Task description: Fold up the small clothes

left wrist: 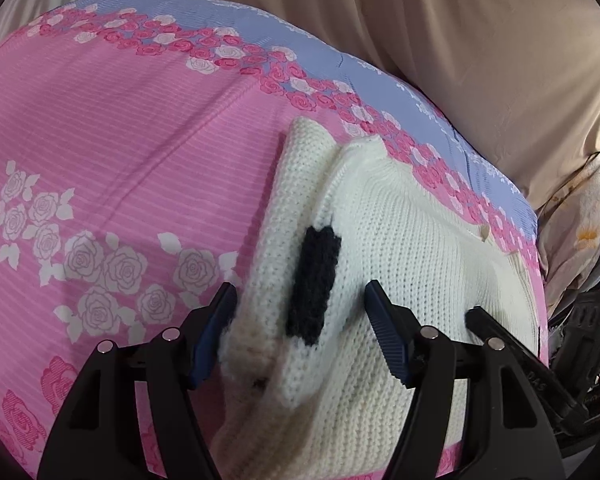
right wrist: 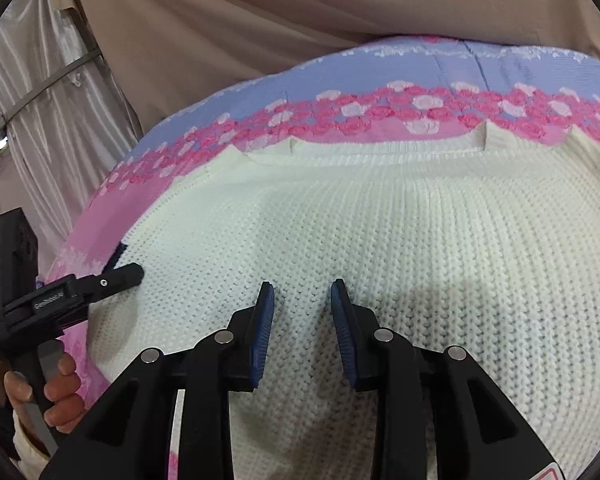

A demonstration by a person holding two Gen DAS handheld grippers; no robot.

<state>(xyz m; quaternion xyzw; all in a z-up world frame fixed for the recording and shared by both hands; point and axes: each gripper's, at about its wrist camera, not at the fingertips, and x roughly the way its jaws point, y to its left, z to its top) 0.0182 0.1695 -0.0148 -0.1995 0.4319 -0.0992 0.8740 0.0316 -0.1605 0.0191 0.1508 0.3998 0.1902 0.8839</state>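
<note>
Left tool [left wrist: 302, 308]: jaws spread wide, a folded sleeve [left wrist: 272, 248] of the white knit sweater [left wrist: 420, 248] lies between the blue pads [left wrist: 214, 332]; the left pad is touching the sleeve's cuff edge, no clamping is seen. A dark knit patch [left wrist: 314, 284] sits on the sleeve, midway between the pads.

Right tool [right wrist: 303, 292]: jaws partly open, narrower than the left, nothing gripped; whether the tips are resting on the knit of the sweater [right wrist: 380, 240] cannot be told.

The sweater is laid flat on the bed sheet [left wrist: 120, 152], pink with a rose print and a blue band, collar [right wrist: 364, 152] toward 12 o'clock in the right wrist view. Sleeve fold is at the sweater's 9 o'clock side.

Open sheet is seen from 8 to 11 o'clock of the left tool. The bed edge runs close behind the collar at 12 o'clock; beige fabric [left wrist: 460, 40] hangs beyond it.

Clutter, including floral cloth [left wrist: 580, 220], is seen at 3 o'clock in the left wrist view, off the bed. In the right wrist view the left tool [right wrist: 130, 266] and the hand [right wrist: 52, 392] holding it are seen at 8 o'clock, at the sweater's side edge.
</note>
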